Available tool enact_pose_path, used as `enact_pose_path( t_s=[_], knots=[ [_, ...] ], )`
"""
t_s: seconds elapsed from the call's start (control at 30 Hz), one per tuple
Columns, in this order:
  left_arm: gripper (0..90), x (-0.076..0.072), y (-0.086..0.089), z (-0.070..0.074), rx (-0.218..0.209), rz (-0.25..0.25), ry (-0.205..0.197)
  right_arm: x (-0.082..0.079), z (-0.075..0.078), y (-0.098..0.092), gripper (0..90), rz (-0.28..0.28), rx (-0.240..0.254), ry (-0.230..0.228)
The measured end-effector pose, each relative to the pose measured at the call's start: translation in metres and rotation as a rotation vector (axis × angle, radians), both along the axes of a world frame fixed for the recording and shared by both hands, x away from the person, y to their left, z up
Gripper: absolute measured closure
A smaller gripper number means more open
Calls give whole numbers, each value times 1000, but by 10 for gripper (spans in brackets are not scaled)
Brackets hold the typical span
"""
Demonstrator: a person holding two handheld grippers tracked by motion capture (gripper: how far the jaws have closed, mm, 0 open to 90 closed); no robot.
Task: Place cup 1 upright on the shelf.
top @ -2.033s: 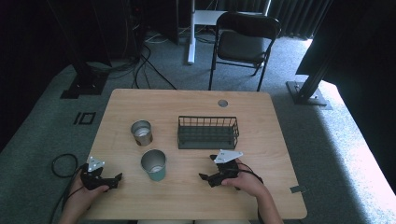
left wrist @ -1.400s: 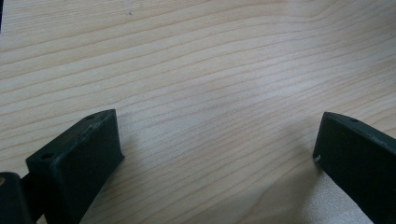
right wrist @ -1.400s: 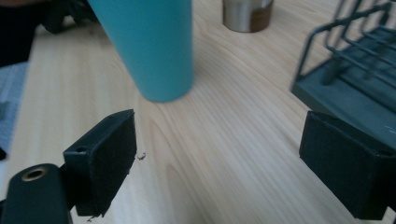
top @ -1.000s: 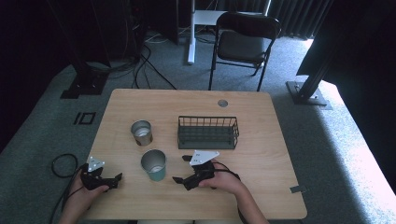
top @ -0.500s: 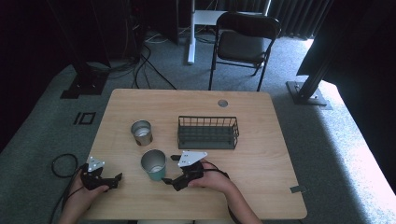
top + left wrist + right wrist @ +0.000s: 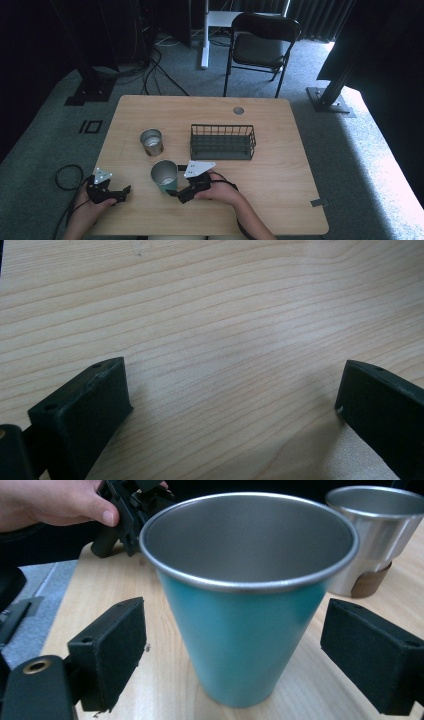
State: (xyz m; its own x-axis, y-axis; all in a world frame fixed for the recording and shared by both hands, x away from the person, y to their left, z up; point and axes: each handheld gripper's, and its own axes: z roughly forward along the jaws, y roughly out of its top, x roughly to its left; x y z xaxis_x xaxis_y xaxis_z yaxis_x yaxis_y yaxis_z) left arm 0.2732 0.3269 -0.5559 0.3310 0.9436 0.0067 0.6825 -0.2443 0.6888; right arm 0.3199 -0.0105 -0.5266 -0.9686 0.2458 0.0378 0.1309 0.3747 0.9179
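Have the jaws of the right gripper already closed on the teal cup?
No, in the right gripper view the right gripper is open, its black jaws standing apart on either side of the teal cup with a gap at each side.

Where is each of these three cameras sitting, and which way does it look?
High view: above the table's near side, looking forward and down; both forearms show.
Left gripper view: rides the left gripper, facing bare wood between open jaws.
Right gripper view: rides the right gripper, facing the teal cup.
Shared: the teal cup, the silver cup.
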Motion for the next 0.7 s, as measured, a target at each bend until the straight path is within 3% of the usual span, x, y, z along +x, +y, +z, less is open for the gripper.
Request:
enact_pose_path(
  t_s=[0.47,0.7],
  knots=[
    [15,0,0,0,0,0,0,5,2,17,107,-4,24,-7],
    [15,0,0,0,0,0,0,6,3,23,107,-16,58,16]
  ],
)
